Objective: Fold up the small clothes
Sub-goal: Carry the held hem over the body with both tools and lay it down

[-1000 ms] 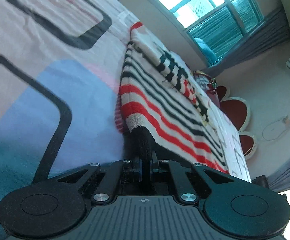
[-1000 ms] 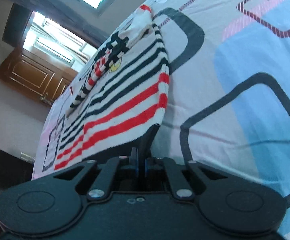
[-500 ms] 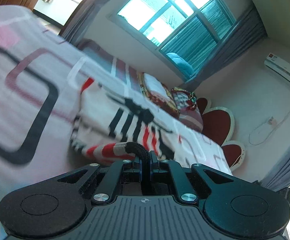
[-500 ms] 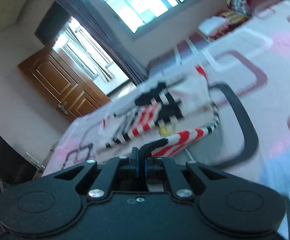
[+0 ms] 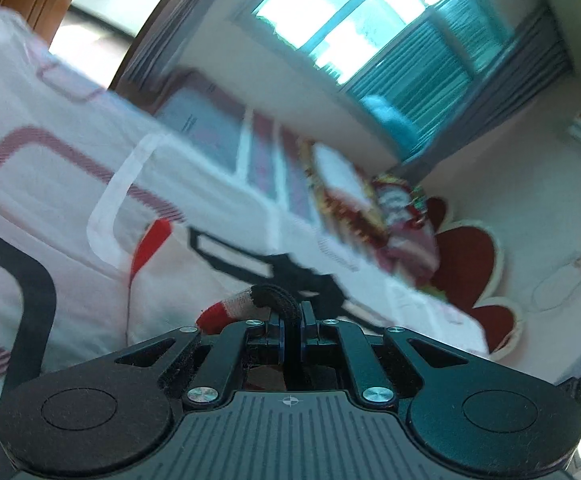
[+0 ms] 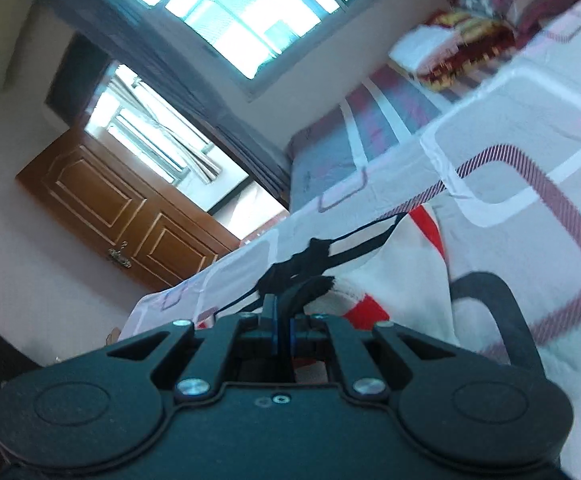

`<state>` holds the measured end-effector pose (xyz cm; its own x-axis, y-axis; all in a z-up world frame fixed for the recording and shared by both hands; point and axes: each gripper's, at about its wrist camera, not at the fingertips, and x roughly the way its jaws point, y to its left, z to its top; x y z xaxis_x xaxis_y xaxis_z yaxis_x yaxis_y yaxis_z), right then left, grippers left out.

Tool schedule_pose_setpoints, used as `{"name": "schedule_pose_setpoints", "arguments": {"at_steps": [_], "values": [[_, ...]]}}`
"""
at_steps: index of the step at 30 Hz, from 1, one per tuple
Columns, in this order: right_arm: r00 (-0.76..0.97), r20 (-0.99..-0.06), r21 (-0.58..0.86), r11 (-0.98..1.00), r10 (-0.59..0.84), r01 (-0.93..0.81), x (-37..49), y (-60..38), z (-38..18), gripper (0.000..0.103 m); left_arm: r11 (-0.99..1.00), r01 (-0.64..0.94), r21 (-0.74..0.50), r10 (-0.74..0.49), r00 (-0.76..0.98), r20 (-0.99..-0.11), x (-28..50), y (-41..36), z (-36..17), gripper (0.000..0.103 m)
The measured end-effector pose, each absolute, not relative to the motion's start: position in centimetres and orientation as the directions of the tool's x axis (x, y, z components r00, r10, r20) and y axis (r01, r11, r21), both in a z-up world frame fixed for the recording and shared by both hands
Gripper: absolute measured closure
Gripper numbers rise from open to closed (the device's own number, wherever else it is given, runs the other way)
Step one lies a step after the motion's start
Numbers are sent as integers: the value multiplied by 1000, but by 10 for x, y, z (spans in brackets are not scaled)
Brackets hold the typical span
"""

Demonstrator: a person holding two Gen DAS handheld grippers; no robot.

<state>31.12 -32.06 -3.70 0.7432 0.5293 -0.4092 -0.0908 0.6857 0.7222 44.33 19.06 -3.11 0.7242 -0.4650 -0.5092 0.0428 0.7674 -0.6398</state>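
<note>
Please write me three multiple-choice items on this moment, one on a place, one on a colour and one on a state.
1. Where does the garment lie?
A. on the patterned bed sheet
B. on a wooden chair
C. in a basket

2. What colour is the knit edge pinched by the left gripper?
A. yellow
B. black
C. green

3. How do the jaws of the right gripper stand?
A. wide open and empty
B. open over a pillow
C. shut on a black edge of the garment

Answers:
1 A, the white body of the garment spreads over the sheet in both wrist views.
2 B, a black band curves into the closed jaws, next to white and red cloth.
3 C, the pads meet on the dark hem with no gap.
</note>
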Motion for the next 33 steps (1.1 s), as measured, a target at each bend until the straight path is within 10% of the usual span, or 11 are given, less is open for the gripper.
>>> {"name": "schedule_pose_setpoints", "arguments": {"at_steps": [9, 12, 18, 24, 33], "values": [[689, -420, 816, 577, 590, 3, 409, -336, -135, 97, 695, -40, -718, -485, 711, -509, 522, 194, -110, 96], [727, -406, 825, 565, 554, 29, 427, -341, -154, 82, 658, -75, -750, -493, 710, -503, 537, 195, -131, 96], [751, -353, 833, 552, 558, -19, 431, -343, -161, 75, 626, -19, -779, -511, 745, -429, 544, 186, -145, 55], [787, -334, 811, 583, 518, -39, 428, -342, -152, 47, 671, 17, -742, -501, 747, -436, 557, 177, -139, 46], [758, -439, 646, 755, 483, -108, 437, -333, -129, 45, 941, 121, -317, -297, 745, -597, 555, 150, -97, 45]]}}
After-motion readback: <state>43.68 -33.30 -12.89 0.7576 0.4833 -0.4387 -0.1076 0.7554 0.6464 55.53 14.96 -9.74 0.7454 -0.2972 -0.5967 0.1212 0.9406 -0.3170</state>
